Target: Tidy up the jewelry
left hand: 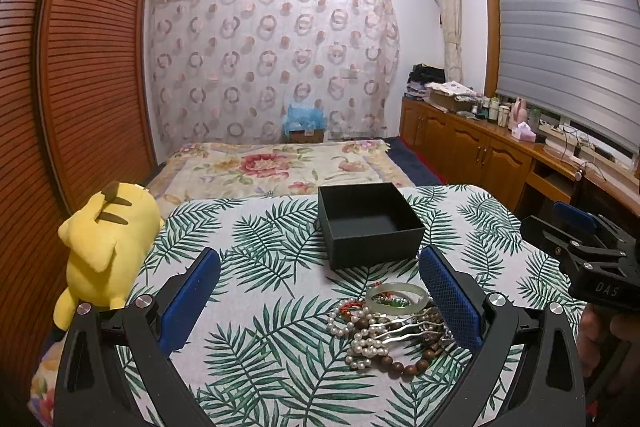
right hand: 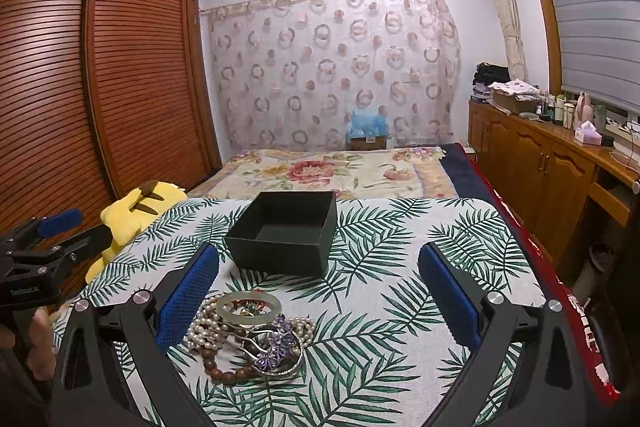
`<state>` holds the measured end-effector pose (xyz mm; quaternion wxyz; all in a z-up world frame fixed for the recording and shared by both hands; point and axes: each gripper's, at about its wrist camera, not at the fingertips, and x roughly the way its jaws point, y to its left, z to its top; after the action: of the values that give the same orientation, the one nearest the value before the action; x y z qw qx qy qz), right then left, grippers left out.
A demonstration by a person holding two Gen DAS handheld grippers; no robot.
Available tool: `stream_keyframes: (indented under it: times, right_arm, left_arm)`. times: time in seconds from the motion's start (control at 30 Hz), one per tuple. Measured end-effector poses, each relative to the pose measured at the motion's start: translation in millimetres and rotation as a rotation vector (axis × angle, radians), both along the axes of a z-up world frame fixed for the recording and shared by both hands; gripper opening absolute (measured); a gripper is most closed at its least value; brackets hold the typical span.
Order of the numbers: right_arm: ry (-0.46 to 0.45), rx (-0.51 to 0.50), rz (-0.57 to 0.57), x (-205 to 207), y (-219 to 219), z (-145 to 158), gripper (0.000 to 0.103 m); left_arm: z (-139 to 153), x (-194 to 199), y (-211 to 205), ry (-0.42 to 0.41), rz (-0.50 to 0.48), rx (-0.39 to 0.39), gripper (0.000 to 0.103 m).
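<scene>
A heap of jewelry lies on the leaf-print cloth: a pale jade bangle (left hand: 395, 298) (right hand: 249, 307), a pearl strand (left hand: 362, 341) (right hand: 204, 327), brown wooden beads (left hand: 416, 367) (right hand: 222, 373) and a silver hair fork with purple flowers (right hand: 276, 345). Behind the heap stands an open, empty black box (left hand: 370, 225) (right hand: 286, 231). My left gripper (left hand: 320, 297) is open above the cloth, the heap near its right finger. My right gripper (right hand: 318, 301) is open too, the heap by its left finger. Each gripper shows at the edge of the other's view.
A yellow plush toy (left hand: 106, 247) (right hand: 138, 211) lies at the table's left edge. A bed with a floral cover (left hand: 276, 167) lies beyond the table. Wooden wardrobe doors (right hand: 120, 67) rise on the left, and low cabinets (right hand: 540, 155) with clutter run along the right.
</scene>
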<state>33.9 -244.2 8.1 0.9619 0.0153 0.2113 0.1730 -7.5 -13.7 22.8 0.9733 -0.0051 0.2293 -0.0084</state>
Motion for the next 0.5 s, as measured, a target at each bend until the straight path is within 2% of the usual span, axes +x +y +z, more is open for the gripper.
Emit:
stream_keyframes:
  times: [0.5]
  right_arm:
    - [-0.001,0.001,0.0,-0.2,-0.5,-2.2,0.1]
  left_arm:
    - [0.6,0.0,-0.8,0.0,0.0,0.0,0.096]
